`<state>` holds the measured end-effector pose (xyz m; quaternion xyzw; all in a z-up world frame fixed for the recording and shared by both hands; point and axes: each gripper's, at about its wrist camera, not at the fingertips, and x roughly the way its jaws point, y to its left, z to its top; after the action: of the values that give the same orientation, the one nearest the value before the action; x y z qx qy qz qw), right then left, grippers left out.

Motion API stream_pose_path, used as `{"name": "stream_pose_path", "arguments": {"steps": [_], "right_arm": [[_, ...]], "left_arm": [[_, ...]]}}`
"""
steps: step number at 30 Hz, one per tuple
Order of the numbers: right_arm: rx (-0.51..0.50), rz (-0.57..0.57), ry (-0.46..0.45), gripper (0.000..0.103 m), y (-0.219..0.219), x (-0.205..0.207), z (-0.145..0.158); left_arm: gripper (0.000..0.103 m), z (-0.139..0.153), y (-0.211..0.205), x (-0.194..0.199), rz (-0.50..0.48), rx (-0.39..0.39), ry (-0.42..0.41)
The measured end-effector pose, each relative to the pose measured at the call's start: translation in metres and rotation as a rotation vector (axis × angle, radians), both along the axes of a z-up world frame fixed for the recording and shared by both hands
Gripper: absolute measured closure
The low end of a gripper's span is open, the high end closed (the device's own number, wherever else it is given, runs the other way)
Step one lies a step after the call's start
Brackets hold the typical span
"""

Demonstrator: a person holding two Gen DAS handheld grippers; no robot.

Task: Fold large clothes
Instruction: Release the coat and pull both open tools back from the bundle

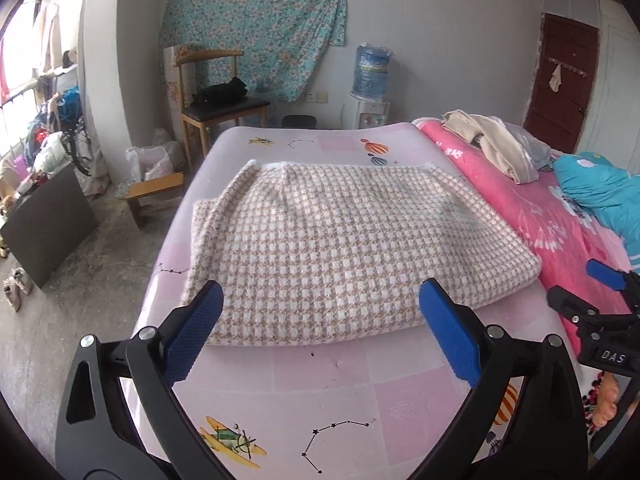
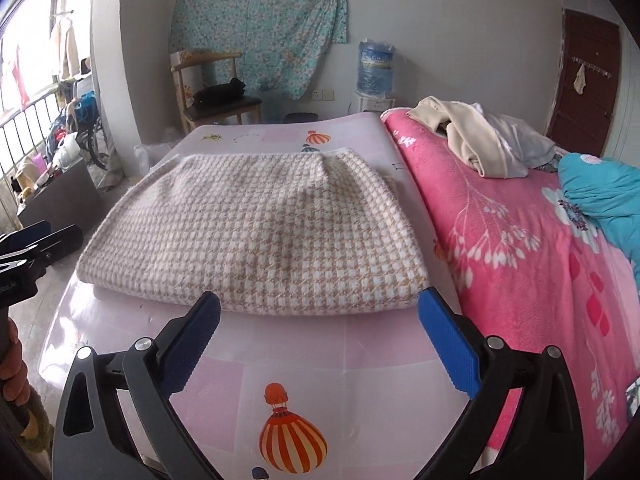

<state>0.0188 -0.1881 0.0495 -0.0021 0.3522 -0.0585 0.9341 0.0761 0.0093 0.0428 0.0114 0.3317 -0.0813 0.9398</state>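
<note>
In the left wrist view our left gripper fills the lower part of the frame with its blue pads spread wide and nothing between them, poised above the near edge of the folded garment without touching it. In the right wrist view our right gripper stands the same way at the bottom of the frame, jaws wide apart and empty, its blue pads just short of the garment's near fold. The garment, a thick beige-and-white houndstooth knit, lies folded into a flat rectangle in the middle of each frame on a pale pink mat printed with balloons, a plane and star figures. At the right edge of the left wrist view we see the other gripper, and at the left edge of the right wrist view the other gripper's black frame with fingers of a hand below it. Right of the mat spreads a bright pink flowered blanket, with a cream and grey heap of clothes toward the upper right and a turquoise quilt at the right edge. Farther back stand a wooden chair carrying a black bundle, a water dispenser with a blue bottle, a floral cloth hung on the wall, and a dark red door at the upper right.
</note>
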Motion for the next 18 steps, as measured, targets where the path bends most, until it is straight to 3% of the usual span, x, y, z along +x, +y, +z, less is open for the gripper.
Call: {"name": "stream_pose_path", "arguments": {"steps": [3,6,9,14,18], "right_arm": [[-0.036,-0.027,-0.031,0.006,0.002,-0.004,0.007],[-0.042,-0.035,-0.051,0.006,0.003,-0.008,0.011],[-0.013,-0.032,-0.059,0.006,0.003,-0.009,0.012],[0.089,-0.007,-0.015,0.006,-0.001,-0.006,0.0],[0.089,-0.002,-0.002,0.006,0.002,-0.005,-0.005]], "left_arm": [[0.008,0.002,-0.009,0.001,0.088,0.124,-0.034],[0.008,0.003,-0.014,-0.001,0.105,0.172,-0.043],[0.008,0.002,-0.019,-0.007,0.087,0.176,-0.054],[0.008,-0.008,-0.026,-0.01,0.092,0.139,-0.001],[0.008,-0.016,-0.027,-0.01,0.118,0.135,0.044]]}}
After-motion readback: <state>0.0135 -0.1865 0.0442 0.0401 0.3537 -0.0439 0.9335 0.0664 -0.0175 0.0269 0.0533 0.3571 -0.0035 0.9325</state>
